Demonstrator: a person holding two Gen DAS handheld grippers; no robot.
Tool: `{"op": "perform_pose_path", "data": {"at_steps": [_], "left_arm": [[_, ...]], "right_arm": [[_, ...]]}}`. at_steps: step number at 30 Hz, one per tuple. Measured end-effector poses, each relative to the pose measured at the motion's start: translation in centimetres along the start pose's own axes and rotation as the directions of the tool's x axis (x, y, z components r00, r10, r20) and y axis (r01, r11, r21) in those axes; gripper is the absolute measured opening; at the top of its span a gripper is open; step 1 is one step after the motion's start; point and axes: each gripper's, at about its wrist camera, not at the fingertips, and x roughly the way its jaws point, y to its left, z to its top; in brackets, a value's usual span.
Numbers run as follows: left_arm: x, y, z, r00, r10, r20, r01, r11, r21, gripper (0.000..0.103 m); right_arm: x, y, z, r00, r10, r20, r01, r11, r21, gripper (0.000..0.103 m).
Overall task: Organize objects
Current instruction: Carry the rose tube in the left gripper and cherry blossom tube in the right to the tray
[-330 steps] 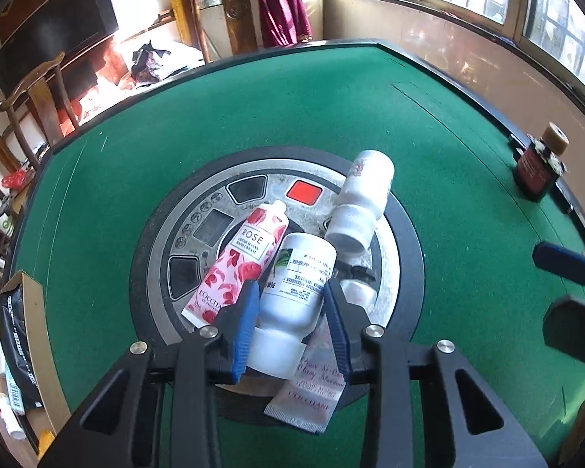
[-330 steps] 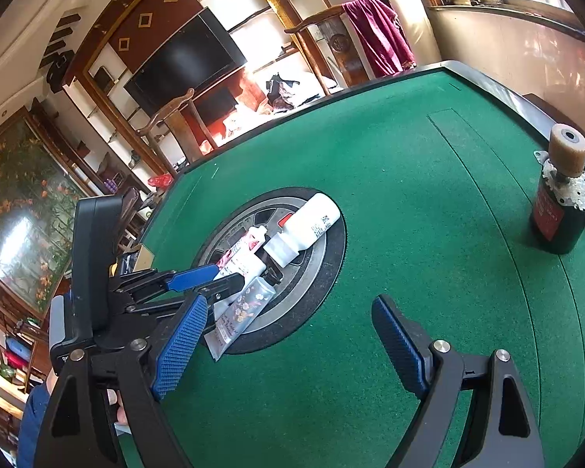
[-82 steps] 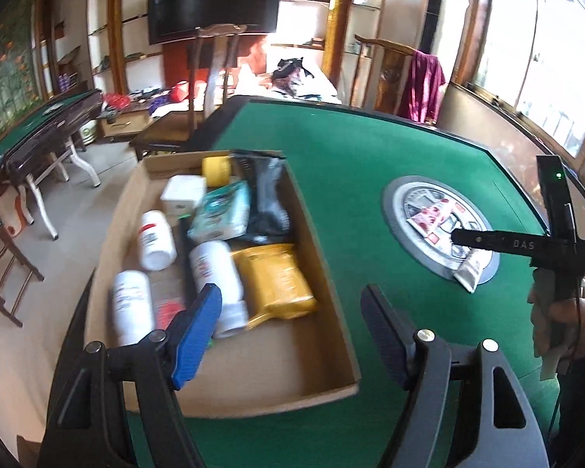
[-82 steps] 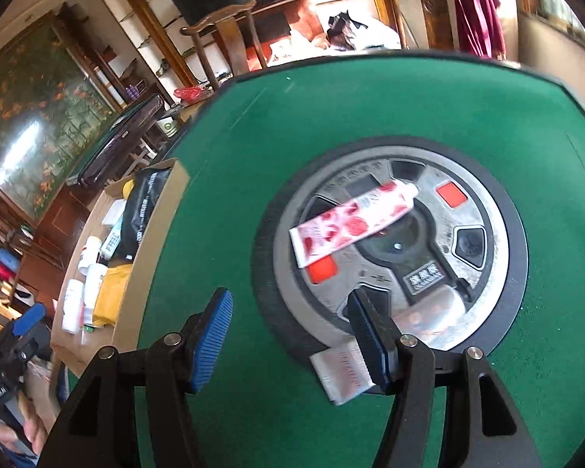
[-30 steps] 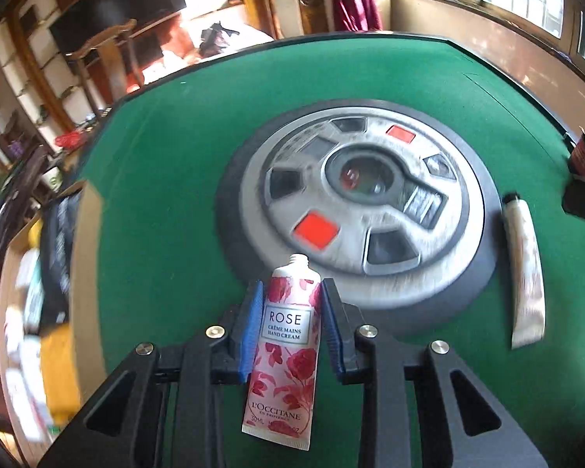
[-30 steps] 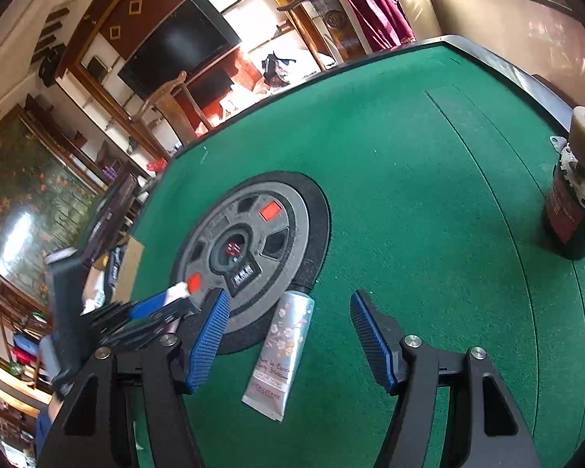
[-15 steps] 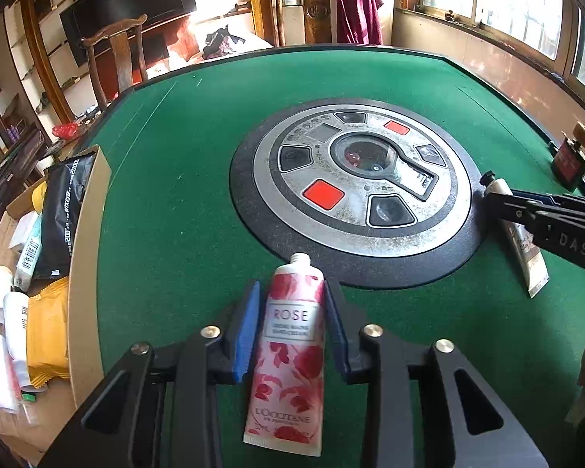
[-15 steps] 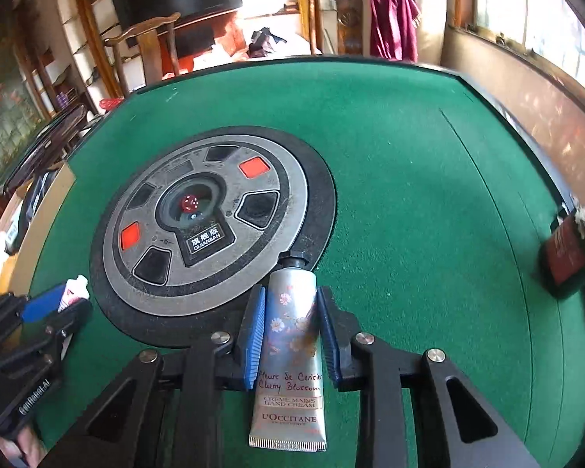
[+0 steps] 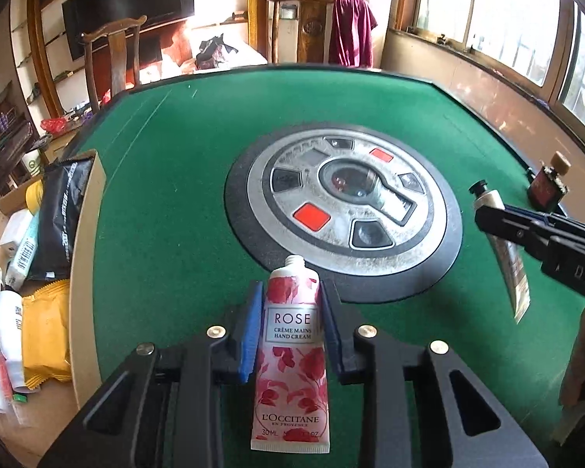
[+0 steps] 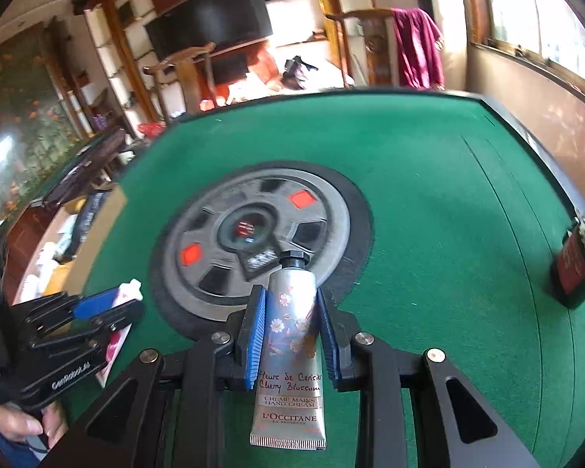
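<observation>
Pink rose tube (image 9: 291,347) pinched in left hand-held gripper (image 9: 291,327); silver blossom tube (image 10: 291,335) in right (image 10: 291,335)

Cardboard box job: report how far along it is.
Done: the cardboard box beside the table already holds bottles and packets. In hand: the left claw grips the rose hand cream tube, the right claw the cherry blossom tube. Left: boxing both tubes; the dark red bottle stands on the green felt.

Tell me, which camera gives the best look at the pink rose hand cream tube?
The left wrist view: the rose tube faces it, label readable, clamped in the left gripper. The right wrist view shows only its tip, side-on.
</observation>
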Motion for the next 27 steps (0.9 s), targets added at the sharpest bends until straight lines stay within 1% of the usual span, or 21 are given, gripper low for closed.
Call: {"op": "perform_pose_path", "data": {"at_steps": [7, 10, 16, 27], "left_arm": [[-0.2, 0.0, 0.2, 1.0, 0.006, 0.012, -0.006, 1.0, -0.002, 0.028], [-0.3, 0.2, 0.2, 1.0, 0.022, 0.02, -0.022, 1.0, 0.004, 0.028], [-0.3, 0.2, 0.2, 0.999, 0.026, 0.023, -0.026, 1.0, -0.002, 0.028], [-1.3, 0.4, 0.3, 0.998, 0.025, 0.05, -0.024, 1.0, -0.01, 0.028]], "right_arm": [[-0.3, 1.7, -0.3, 0.999, 0.046, 0.003, -0.046, 0.999, -0.021, 0.028], [0.0, 2.2, -0.3, 0.999, 0.053, 0.002, -0.053, 0.998, -0.029, 0.028], [0.0, 3.0, -0.6, 0.997, 0.072, -0.008, -0.073, 0.997, -0.032, 0.028], [-0.6, 4.9, -1.1, 0.996, 0.089, 0.004, -0.089, 0.995, -0.045, 0.028]]}}
